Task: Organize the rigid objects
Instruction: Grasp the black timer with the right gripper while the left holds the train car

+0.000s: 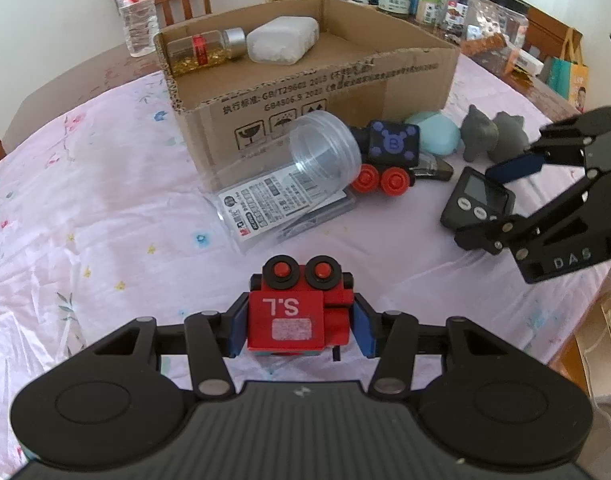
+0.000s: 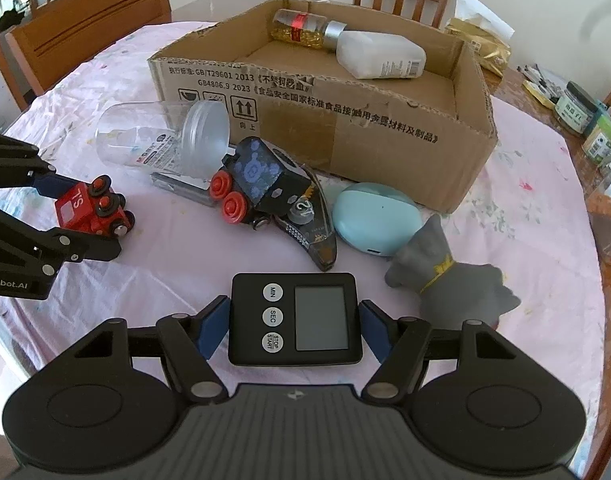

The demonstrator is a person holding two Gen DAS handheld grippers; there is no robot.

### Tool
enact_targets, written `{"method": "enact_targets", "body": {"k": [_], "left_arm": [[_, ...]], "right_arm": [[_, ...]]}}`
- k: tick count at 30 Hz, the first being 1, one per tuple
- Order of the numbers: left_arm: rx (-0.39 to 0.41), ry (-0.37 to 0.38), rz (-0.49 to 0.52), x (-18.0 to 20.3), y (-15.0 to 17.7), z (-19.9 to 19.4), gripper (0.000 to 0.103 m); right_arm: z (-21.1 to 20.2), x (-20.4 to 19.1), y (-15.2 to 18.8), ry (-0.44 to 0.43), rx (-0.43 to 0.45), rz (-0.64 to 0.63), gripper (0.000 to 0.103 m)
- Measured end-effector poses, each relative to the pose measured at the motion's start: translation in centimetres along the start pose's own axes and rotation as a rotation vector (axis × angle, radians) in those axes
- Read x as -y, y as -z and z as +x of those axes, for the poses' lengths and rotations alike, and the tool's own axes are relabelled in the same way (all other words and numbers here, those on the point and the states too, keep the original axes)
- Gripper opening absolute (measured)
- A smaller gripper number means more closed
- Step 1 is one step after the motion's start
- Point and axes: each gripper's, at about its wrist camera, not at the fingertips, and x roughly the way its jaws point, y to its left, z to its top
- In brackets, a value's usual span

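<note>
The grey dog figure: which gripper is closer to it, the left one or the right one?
The right. The right gripper brackets the black timer, just beside the grey dog figure. The left gripper brackets the red toy train, farther away across the table.

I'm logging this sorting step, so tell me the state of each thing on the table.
Left hand-held gripper: closing around the red toy train.
Right hand-held gripper: open around the timer.
Timer screen: blank.
Clear jar: on its side, lidless.
Cardboard box: open, holding two bottles.
</note>
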Motion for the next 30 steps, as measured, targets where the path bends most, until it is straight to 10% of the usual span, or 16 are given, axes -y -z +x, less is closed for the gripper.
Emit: {"method": "enact_targets", "body": {"k": [14, 30], "left_arm": [[0.042, 0.093, 0.118, -0.1, -3.1, -6.5, 0.051], [0.173, 0.000, 0.104, -1.9, -10.5, -7.2, 0.051]], "right_arm": [[-5.9, 1.4, -2.8, -0.025, 0.058, -0.040, 0.074], [-6.9, 5.9, -11.1, -0.016, 0.203, -0.070, 0.074]]}}
